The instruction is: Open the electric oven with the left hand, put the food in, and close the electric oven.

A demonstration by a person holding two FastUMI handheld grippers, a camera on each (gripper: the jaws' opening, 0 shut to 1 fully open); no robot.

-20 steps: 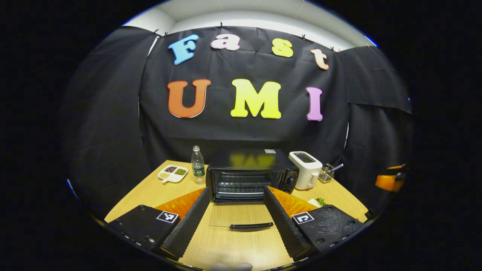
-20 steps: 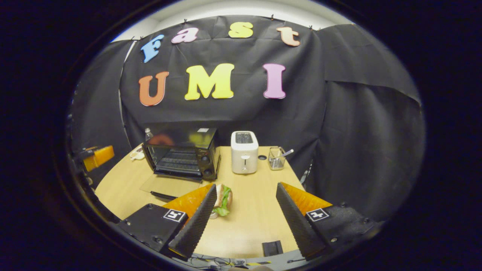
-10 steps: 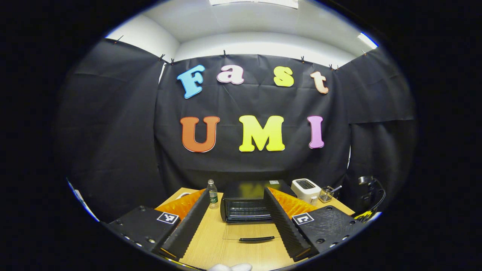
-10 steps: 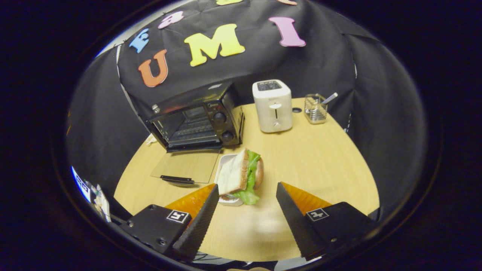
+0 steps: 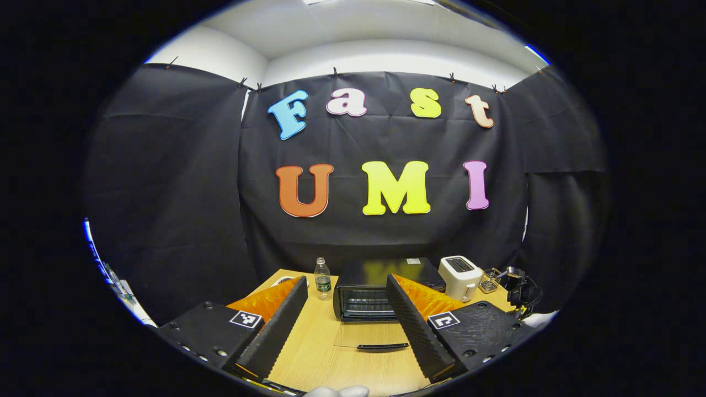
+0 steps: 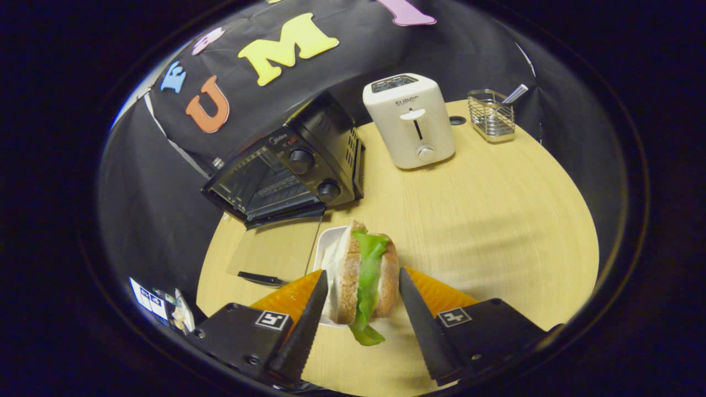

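The right hand-held gripper (image 6: 361, 311) has its two fingers set on either side of the sandwich (image 6: 361, 275), one against each bread face, and they look closed on it, though how firm the clamp is I cannot tell; the sandwich stands on edge over a small white dish (image 6: 325, 248) on the bench (image 6: 485, 209), lettuce hanging from the near end; its long axis runs forward along the fingers, so the grip is across the thin way.

The electric oven (image 6: 287, 171) lies ahead and to the left of this gripper, its glass door (image 6: 273, 253) folded flat onto the bench with the handle (image 6: 262, 279) at the near edge; the mouth faces down and left in the right gripper view, so I judge the coming move to be a lift, a swing left over the lowered door, and a push straight into the cavity; the door is the thing to clear, being just beside the dish.

The left hand-held gripper (image 5: 345, 325) is spread wide and holds nothing; seen from it, the oven (image 5: 367, 292) sits square ahead, some way off, the door handle (image 5: 383, 347) between its fingers but apart from them; the right hand is much the nearer to the food; a toaster (image 6: 411, 121), a wire caddy (image 6: 491, 116) and a bottle (image 5: 322, 278) stand clear of the path.
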